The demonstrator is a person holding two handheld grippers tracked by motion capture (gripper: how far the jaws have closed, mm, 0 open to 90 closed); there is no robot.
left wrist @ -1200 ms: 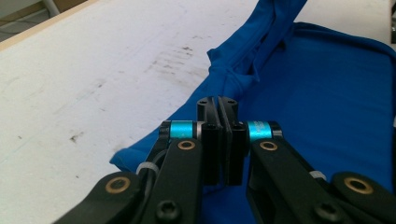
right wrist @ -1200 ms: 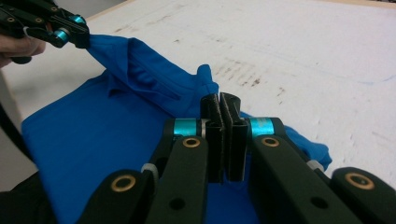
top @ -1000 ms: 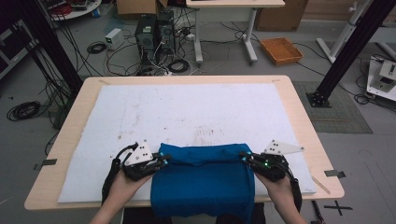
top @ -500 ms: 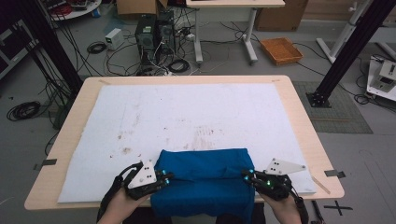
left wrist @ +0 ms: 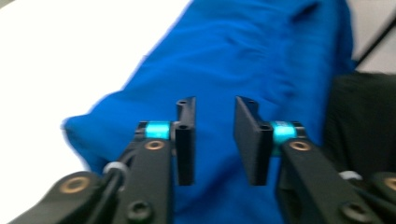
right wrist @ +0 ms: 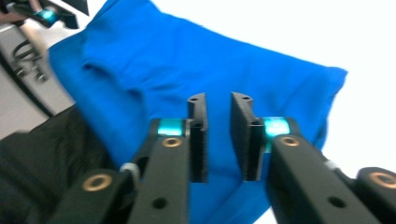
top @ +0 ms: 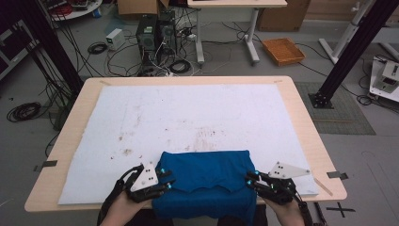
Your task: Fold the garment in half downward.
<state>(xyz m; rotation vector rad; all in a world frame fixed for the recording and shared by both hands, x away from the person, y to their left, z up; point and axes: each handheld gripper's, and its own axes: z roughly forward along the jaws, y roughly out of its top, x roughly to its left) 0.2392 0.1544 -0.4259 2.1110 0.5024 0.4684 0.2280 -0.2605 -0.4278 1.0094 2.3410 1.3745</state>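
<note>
Both grippers have come back toward the near edge of the table since a second ago, dragging the top fold of the blue cloth [top: 207, 181] with them, and both sets of jaws have just been opening, letting go of the cloth.

From the high view, the left gripper [top: 165, 180] sits at the cloth's left edge and the right gripper [top: 249, 180] at its right edge, fingertips pointing inward at each other with the folded cloth lying between them on the white sheet [top: 188, 117] that covers the table [top: 306, 136]. The cloth's near part hangs over the table's front edge. Off on the floor beyond the table, an orange tray [top: 283, 50] sits well away from either gripper; I cannot tell what, if anything, is in it.

From the left gripper view, the left gripper [left wrist: 214, 135] has its jaws parted with a clear gap, blue cloth [left wrist: 261, 56] spread beneath and ahead of the fingertips, none pinched.

From the right gripper view, the right gripper [right wrist: 218, 135] shows a narrower gap, also free of the cloth [right wrist: 196, 60] lying under and beyond the fingertips.
</note>
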